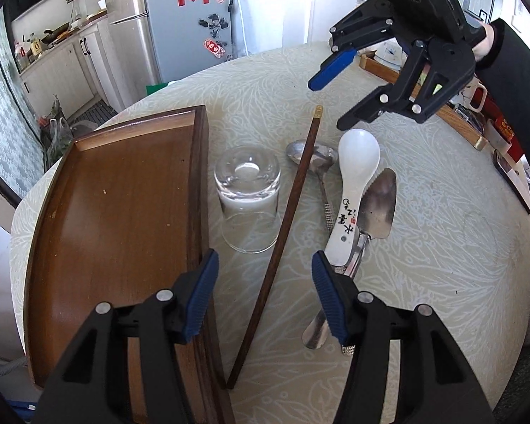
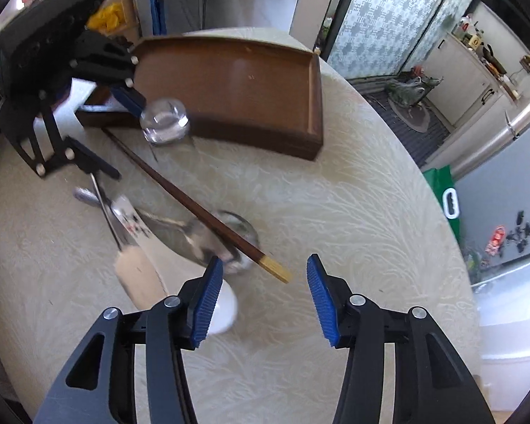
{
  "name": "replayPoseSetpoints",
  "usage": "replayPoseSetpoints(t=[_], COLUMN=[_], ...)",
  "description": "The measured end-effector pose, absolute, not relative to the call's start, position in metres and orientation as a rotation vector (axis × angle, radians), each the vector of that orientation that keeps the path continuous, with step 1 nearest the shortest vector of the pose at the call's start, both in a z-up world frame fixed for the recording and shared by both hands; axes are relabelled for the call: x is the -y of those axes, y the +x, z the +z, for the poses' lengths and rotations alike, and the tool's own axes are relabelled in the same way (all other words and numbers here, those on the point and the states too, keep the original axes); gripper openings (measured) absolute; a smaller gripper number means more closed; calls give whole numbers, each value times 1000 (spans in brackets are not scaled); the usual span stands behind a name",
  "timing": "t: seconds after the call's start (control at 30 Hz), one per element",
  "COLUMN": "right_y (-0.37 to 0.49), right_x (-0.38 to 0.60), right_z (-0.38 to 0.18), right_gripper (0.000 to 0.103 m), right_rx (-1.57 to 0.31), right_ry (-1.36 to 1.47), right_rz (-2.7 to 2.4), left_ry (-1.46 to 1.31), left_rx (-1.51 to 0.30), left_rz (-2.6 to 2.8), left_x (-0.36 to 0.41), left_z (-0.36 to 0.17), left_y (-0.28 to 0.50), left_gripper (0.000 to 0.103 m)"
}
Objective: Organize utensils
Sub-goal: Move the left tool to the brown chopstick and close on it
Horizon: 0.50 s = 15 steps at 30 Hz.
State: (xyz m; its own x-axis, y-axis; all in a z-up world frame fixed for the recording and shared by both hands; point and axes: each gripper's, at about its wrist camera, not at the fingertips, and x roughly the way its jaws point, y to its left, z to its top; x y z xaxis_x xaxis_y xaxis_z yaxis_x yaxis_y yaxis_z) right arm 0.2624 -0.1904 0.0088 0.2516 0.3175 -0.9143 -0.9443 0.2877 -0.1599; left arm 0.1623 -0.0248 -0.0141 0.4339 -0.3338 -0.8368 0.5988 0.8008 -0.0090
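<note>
A dark wooden chopstick (image 1: 282, 229) lies on the round table between an upturned clear glass (image 1: 247, 194) and a pile of utensils: a metal spoon (image 1: 314, 162), a white ceramic spoon (image 1: 353, 183) and a metal cake server (image 1: 374, 212). A brown wooden tray (image 1: 116, 219) lies empty at the left. My left gripper (image 1: 265, 282) is open, low above the chopstick's near half. My right gripper (image 1: 330, 102) is open above the chopstick's gold tip. In the right wrist view the right gripper (image 2: 265, 296) hovers open over the chopstick tip (image 2: 275, 270), with the tray (image 2: 229, 81) and glass (image 2: 164, 118) beyond.
The table (image 1: 424, 247) has a pale leaf-patterned cloth. A second wooden tray (image 1: 455, 123) with boxes and mugs sits at its far right edge. A fridge (image 1: 190, 17) and kitchen counter stand behind. The left gripper (image 2: 99, 130) shows in the right wrist view.
</note>
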Motion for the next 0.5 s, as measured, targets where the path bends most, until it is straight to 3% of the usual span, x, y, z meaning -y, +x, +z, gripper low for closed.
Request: replayPoseSetpoints(t=[0.27,0.4,0.5], right_y=[271,274,275], right_x=[184,182,181], right_z=[3,-4,-7], right_gripper=[48,47,47], right_rx=[-940,-958,-957], right_ry=[-900,-913,-916], right_rz=[1058,1068,1077], left_ry=[308,315,340], left_rx=[-954,-963,-965], left_rz=[-612,-628,-610], left_x=[28,31,33], left_z=[-16,-19,-21], left_y=[167,165,166], left_gripper=[59,47,47])
